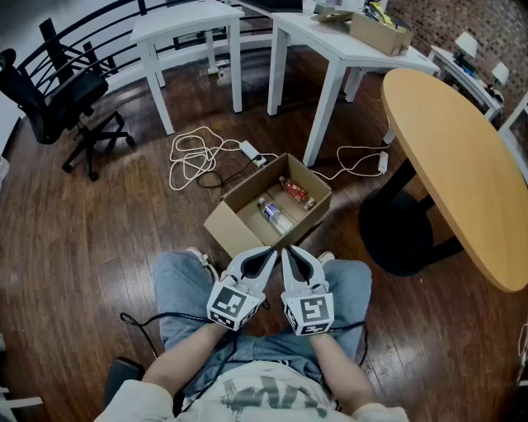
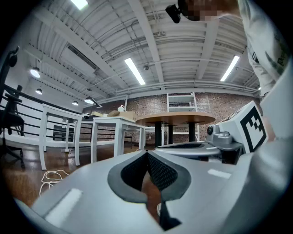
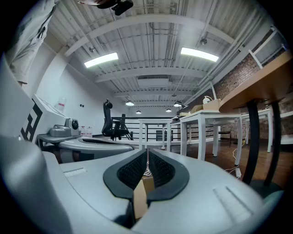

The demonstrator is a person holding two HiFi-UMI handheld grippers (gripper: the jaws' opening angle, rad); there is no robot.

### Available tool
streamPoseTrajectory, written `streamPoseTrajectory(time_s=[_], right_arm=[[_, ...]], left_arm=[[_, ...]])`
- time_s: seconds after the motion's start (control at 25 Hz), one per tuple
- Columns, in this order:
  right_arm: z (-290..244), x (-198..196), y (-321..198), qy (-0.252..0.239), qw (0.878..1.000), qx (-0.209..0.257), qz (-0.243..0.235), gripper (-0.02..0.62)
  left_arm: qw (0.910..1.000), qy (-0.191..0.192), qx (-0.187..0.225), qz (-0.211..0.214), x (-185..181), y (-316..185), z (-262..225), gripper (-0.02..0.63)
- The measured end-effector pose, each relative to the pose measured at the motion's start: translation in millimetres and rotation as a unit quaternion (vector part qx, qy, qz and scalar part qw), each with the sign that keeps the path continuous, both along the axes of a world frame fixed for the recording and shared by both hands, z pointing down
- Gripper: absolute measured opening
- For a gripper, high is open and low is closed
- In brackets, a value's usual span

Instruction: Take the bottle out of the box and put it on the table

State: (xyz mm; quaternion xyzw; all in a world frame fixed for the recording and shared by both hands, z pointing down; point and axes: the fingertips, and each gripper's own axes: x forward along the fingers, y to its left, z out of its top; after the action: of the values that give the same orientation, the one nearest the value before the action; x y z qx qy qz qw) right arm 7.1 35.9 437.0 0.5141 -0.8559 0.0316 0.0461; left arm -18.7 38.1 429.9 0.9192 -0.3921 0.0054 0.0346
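Note:
An open cardboard box (image 1: 233, 227) stands on the wooden floor in front of my knees. Inside lie a clear bottle with a blue label (image 1: 275, 216) and a second bottle with a red label (image 1: 296, 193). My left gripper (image 1: 272, 250) and right gripper (image 1: 287, 250) are held side by side above my lap, tips close together and level, just short of the box's near edge. Both are shut with nothing between the pads, as the left gripper (image 2: 147, 153) and right gripper (image 3: 147, 151) views also show. The round wooden table (image 1: 462, 157) stands to the right.
Two white tables (image 1: 186, 25) stand behind the box, one carrying a cardboard box (image 1: 381, 33). A white cable with a power strip (image 1: 198, 157) lies on the floor left of the box. A black office chair (image 1: 58, 99) is at far left. The round table's dark base (image 1: 400, 231) is beside the box.

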Motion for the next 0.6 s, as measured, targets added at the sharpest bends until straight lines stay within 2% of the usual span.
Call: streamPoseTrajectory(time_s=[0.24, 0.6], right_arm=[[-12, 4, -15, -0.001, 1.0, -0.001, 0.004, 0.017], [-21, 7, -38, 0.017, 1.0, 0.011, -0.005, 0.02]], left_arm=[[0.9997, 0.023, -0.005, -0.011, -4, -21, -10, 0.0], [0.9999, 0.016, 0.002, -0.004, 6, -42, -19, 0.0]])
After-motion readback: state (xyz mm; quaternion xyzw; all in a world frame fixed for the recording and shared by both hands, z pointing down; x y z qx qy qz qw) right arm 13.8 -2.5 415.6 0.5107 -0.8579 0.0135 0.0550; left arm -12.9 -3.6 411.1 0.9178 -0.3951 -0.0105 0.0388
